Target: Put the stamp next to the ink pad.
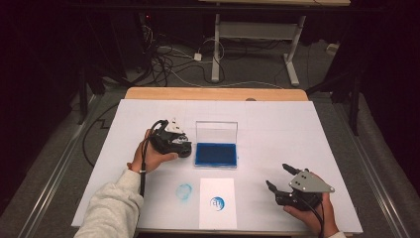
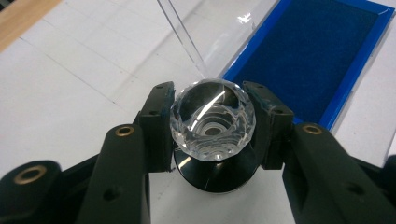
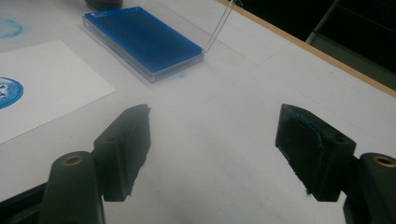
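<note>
Left hand-held gripper (image 2: 212, 126) clenched on clear faceted round stamp with black base (image 2: 213, 122), just beside blue ink pad in clear hinged case (image 1: 216, 153) mid-bench; facets legible in left gripper view. Right hand-held gripper (image 1: 278, 177) released, near bench's front right corner.

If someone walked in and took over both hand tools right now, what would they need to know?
Left gripper: fingers shut on the clear-knobbed stamp, held just left of the open blue ink pad.
Right gripper: open and holding nothing, low over the table at the right.
Done: the white sheet near the front edge already carries one round blue print; a fainter blue smudge marks the table beside it.
Left, probably: ink the stamp or set it down; I can't tell which.
</note>
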Motion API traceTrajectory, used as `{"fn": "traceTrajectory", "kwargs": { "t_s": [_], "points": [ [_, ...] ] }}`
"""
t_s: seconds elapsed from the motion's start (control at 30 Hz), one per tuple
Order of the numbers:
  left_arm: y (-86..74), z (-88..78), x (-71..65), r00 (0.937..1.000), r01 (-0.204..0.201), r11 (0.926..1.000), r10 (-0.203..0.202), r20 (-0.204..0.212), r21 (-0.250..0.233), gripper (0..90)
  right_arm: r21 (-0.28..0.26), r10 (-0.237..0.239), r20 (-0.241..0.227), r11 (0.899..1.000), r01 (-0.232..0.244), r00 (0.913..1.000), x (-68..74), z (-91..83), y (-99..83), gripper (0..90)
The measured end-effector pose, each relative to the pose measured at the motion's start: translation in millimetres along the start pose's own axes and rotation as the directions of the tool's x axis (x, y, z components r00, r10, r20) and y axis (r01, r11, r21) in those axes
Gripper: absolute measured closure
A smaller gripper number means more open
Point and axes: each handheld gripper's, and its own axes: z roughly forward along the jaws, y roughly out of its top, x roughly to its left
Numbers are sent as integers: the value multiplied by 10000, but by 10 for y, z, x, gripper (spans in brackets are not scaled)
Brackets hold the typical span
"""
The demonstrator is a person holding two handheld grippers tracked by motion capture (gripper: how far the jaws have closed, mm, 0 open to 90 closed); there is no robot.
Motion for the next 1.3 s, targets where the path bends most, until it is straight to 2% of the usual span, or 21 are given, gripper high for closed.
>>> {"fn": "traceTrajectory", "kwargs": {
  "t_s": [0.23, 0.37, 0.47, 0.57, 0.77, 0.9, 1.3],
  "points": [
    [-16, 36, -15, 10000, -92, 9998, 91, 16, 204, 545, -60, -81, -70, 9999, 80, 9999, 20, -11, 14, 269],
    [-18, 38, -20, 10000, -23, 9999, 24, -27, 135, 542, -59, -153, -104, 9999, 152, 9998, 33, -10, 22, 269],
    [-22, 45, -19, 9999, 99, 9998, -98, -47, 179, 489, -65, -167, -111, 9998, 167, 9998, 35, -14, 24, 268],
    [-19, 56, -31, 9999, 35, 9995, -31, -136, 309, 442, -82, -159, -95, 9998, 158, 9998, 33, -16, 26, 268],
    [-5, 41, -52, 9998, 19, 9997, -15, -174, 248, 389, -92, -151, -99, 9998, 150, 9998, 34, -17, 28, 268],
    [-3, 1, -54, 9997, 166, 9997, -169, -175, -183, 341, -131, -186, -98, 9997, 184, 9998, 34, -21, 30, 267],
    [7, -89, -58, 9977, 230, 9956, -287, -614, -913, 232, -125, -192, -95, 9997, 191, 9998, 33, -19, 31, 267]
  ]
}}
